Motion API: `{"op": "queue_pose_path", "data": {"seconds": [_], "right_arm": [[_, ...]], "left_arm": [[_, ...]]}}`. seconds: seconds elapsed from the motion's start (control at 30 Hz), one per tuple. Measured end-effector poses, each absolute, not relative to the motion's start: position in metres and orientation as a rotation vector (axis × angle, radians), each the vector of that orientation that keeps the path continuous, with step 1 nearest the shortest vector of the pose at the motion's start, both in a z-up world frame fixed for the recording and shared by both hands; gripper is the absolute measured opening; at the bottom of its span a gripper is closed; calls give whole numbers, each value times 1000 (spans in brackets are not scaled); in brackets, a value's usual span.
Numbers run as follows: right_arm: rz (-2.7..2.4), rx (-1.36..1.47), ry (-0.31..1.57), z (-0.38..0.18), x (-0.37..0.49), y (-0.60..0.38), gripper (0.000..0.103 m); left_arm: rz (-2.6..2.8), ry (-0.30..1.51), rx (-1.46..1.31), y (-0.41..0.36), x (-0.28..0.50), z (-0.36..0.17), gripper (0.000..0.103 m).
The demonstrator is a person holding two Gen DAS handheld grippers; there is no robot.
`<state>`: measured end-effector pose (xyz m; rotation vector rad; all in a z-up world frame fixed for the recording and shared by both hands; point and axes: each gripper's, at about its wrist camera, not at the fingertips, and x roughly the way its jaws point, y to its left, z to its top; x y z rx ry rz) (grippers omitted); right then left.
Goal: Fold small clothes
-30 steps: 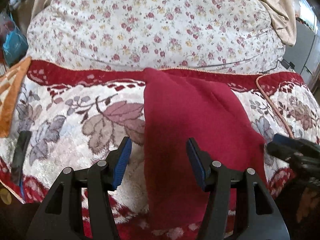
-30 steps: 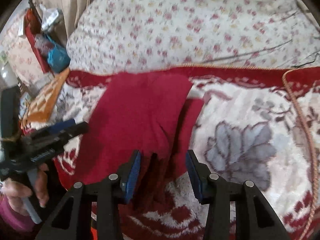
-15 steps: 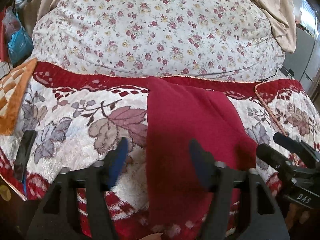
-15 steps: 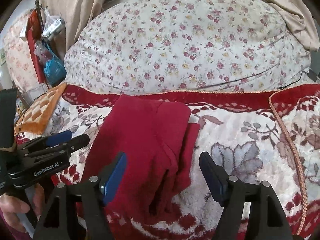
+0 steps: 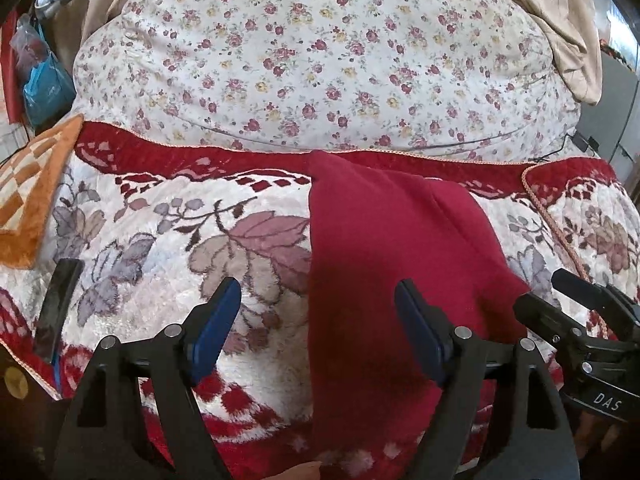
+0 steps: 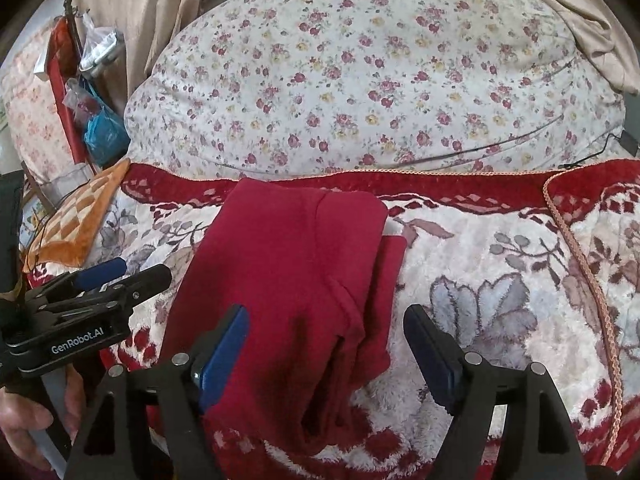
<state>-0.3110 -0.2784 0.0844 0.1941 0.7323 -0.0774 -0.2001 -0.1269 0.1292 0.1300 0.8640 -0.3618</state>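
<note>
Both grippers' fingers have spread wide, releasing red garment (image 5: 384, 248).

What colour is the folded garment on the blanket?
Plain dark red garment, no pattern; clearest in the right wrist view.

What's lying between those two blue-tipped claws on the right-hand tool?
In the right wrist view, the folded red garment lies between the open right tool's fingers, on the floral blanket.
</note>
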Motion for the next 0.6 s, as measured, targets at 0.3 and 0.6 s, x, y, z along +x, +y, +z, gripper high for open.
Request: {"op": "queue_pose_path", "data": {"seconds": [0.3,0.6], "right_arm": [[-80,178,740,82,-306,-277,78],[-85,178,757,77,-304,-271,78]], "left_arm": [[-336,880,126,-122,-196,126,80],[-334,880,134,-122,-196,125,80]]}}
